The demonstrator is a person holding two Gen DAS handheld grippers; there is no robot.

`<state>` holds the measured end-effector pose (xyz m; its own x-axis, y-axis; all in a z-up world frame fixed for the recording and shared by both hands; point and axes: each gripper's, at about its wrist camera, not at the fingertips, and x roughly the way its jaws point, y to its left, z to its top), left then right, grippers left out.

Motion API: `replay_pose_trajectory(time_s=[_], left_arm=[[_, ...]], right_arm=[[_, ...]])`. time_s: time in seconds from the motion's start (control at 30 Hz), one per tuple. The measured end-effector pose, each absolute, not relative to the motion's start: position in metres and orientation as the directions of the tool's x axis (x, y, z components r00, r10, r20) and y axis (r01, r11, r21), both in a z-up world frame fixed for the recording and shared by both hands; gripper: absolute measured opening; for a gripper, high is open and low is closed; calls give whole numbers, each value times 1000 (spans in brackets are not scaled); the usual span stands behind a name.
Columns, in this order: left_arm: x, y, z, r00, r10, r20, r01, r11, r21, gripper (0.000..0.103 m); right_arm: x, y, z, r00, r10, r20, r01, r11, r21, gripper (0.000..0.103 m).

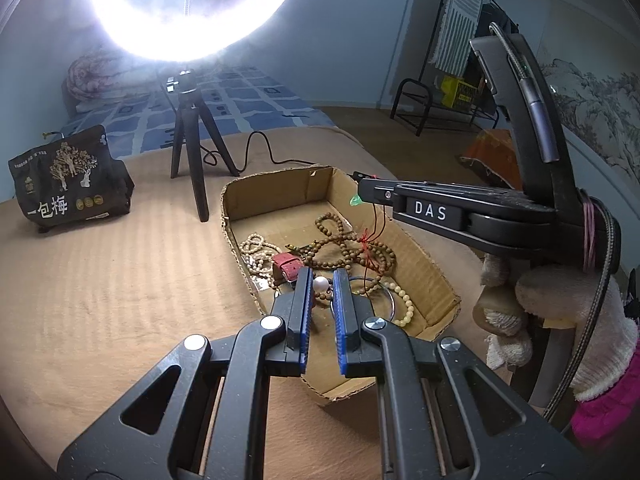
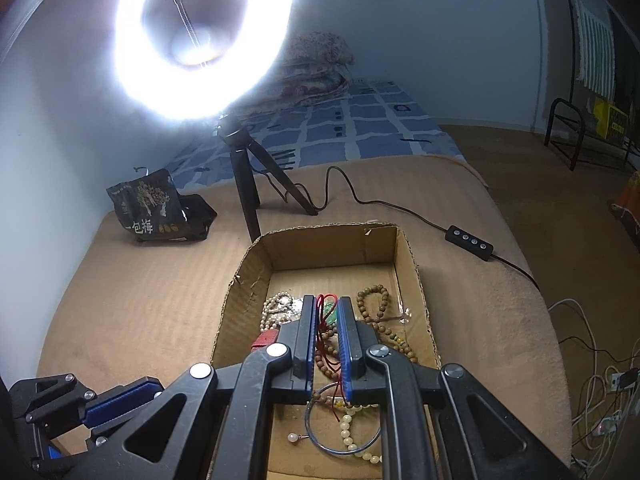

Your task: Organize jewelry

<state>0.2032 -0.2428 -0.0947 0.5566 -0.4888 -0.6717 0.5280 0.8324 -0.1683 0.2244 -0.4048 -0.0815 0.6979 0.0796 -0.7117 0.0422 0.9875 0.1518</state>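
We hold red-cord jade pendant (image 2: pixel 329 312) pinched in right tongs (image 2: pixel 326 332), dangling above cardboard box (image 2: pixel 256 276) on bed. Cord hangs straight down onto wooden bead pile (image 1: pixel 352 248). Left tongs (image 1: pixel 321 280) narrow, nothing gripped, lower, near pearl (image 1: pixel 320 283).

Right gripper (image 2: pixel 325 312) is held over the cardboard box (image 2: pixel 244 280), jaws narrowly parted with a red cord (image 2: pixel 320 322) and green pendant (image 2: pixel 330 312) seen between them. Brown beads (image 2: pixel 372 300), pale beads (image 2: pixel 352 428), a metal bangle (image 2: pixel 310 432) are seen inside. Left gripper (image 2: pixel 120 400) is seen lower left, outside the box.
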Motion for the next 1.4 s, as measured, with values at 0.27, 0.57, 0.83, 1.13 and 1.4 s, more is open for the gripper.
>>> replay_pose_trajectory(time_s=[0.27,0.57,0.83,1.13,1.4], left_arm=[[204,-247,-96,556,-483,-677,535,831,-153,9],[200,-244,-93,578,-458,-675,521,844,-126,55],[194,-240,-87,588,-454,-669,518,847,-120,64],[183,-231,-76,609,-448,-654,523,847,-94,64],[165,-215,-61,626,-449,-637,533,843,-71,65]], right_arm=[[223,-403,-79,708,75,-702,42,988,147,38],[220,-405,-73,732,20,-681,85,989,120,92],[213,-402,-65,746,-3,-666,100,989,108,100],[202,-398,-55,748,-19,-663,114,988,100,101],[186,-391,-42,757,-33,-653,125,988,95,101]])
